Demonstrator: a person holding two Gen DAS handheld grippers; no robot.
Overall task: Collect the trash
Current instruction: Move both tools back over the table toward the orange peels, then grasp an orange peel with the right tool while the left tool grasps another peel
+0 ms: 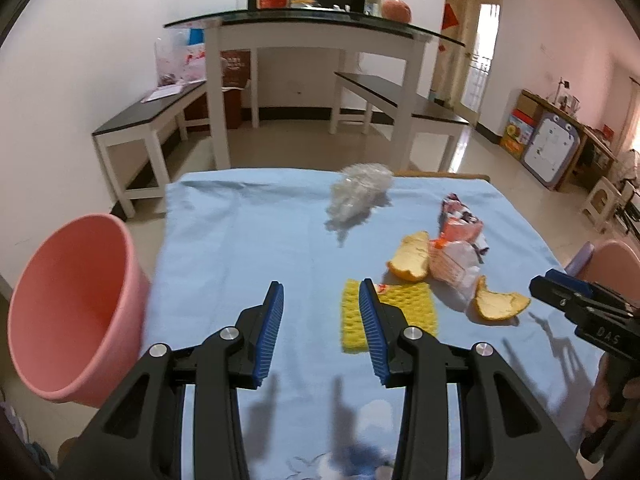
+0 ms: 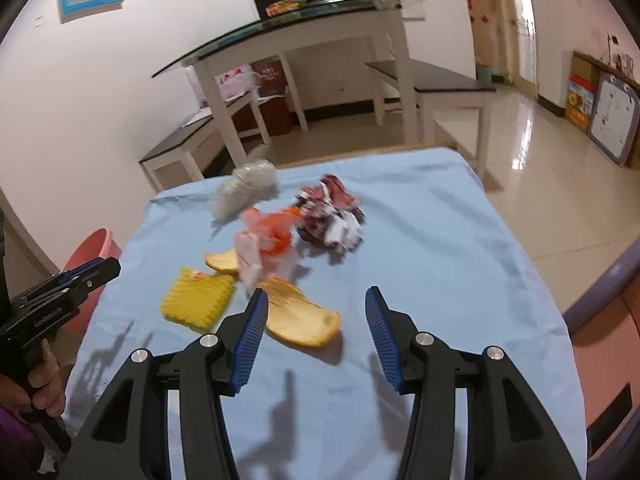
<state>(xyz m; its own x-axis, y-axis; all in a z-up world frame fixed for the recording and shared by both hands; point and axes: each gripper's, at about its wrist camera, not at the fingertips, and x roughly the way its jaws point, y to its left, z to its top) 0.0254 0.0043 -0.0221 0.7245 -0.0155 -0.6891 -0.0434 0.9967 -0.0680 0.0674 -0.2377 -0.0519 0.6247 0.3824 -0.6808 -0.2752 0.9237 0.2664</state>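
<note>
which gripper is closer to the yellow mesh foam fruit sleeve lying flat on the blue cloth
Left. The left gripper hangs right over the yellow mesh foam sleeve, one finger crossing it in view. The right gripper is off to its right, over the nearer orange peel.

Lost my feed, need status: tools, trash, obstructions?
Left tool and right tool open, empty. Peels, sponge, wrappers on cloth. Bucket left. Nothing blocking.

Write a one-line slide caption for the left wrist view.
Left gripper open above blue cloth, facing yellow sponge, orange peels, wrappers; pink bin at left.
</note>
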